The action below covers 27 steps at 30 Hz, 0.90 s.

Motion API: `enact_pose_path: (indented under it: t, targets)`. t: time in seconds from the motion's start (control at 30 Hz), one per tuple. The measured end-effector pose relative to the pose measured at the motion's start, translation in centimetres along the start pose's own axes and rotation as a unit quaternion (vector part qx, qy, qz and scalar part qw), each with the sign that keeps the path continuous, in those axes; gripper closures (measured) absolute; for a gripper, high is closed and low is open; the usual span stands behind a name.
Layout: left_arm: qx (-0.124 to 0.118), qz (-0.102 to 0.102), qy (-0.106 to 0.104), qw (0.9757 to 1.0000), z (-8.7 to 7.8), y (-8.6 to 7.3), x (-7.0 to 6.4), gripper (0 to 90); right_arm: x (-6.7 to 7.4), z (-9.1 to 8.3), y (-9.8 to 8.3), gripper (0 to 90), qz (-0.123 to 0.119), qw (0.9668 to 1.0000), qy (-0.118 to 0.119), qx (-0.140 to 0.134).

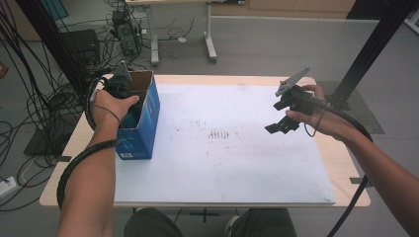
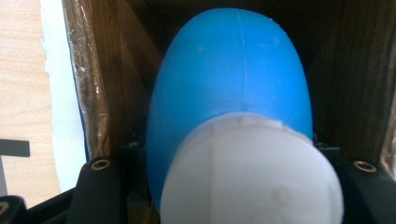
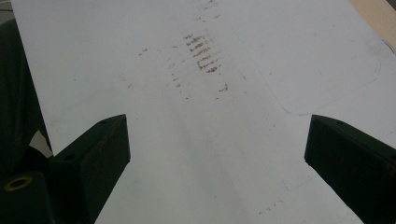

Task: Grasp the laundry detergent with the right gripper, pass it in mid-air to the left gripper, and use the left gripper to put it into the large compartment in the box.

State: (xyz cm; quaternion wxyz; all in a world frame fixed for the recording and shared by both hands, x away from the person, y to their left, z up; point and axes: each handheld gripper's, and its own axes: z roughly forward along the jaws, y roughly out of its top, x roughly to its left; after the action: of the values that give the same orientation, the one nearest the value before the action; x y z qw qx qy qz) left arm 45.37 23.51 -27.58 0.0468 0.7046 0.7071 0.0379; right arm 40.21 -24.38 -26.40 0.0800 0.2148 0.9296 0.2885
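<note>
Inside the box (image 1: 143, 116), the left gripper (image 2: 233, 186) pinches a smooth, probably light, slippery bottle (image 2: 233, 79) near its white cap (image 2: 252, 172); the right gripper (image 3: 215, 154) stands spread and empty.

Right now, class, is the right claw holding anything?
No: the right claw stands wide open over the bare white sheet, with nothing between its jaws.

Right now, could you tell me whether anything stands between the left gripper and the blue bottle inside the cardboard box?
Nothing visible does. The left gripper reaches down into the open blue box, and in its own view the blue bottle with its white cap already sits between the jaws, held there. The brown inner walls flank it closely on both sides.
</note>
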Motion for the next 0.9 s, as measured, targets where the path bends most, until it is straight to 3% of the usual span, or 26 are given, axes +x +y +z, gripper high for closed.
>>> enact_pose_path:
  t: [0.33,0.9]
  targets:
    - [-0.009,0.009,-0.001,0.9999,-0.4,-0.1,-0.1,34.4,0.2,0.1,0.1,6.8,-0.001,1.0000,0.002,-0.003]
    - [-0.027,0.031,0.018,0.9990,-3.4,-0.5,-0.8,28.7,-0.1,0.1,0.4,6.8,0.002,1.0000,0.000,-0.009]
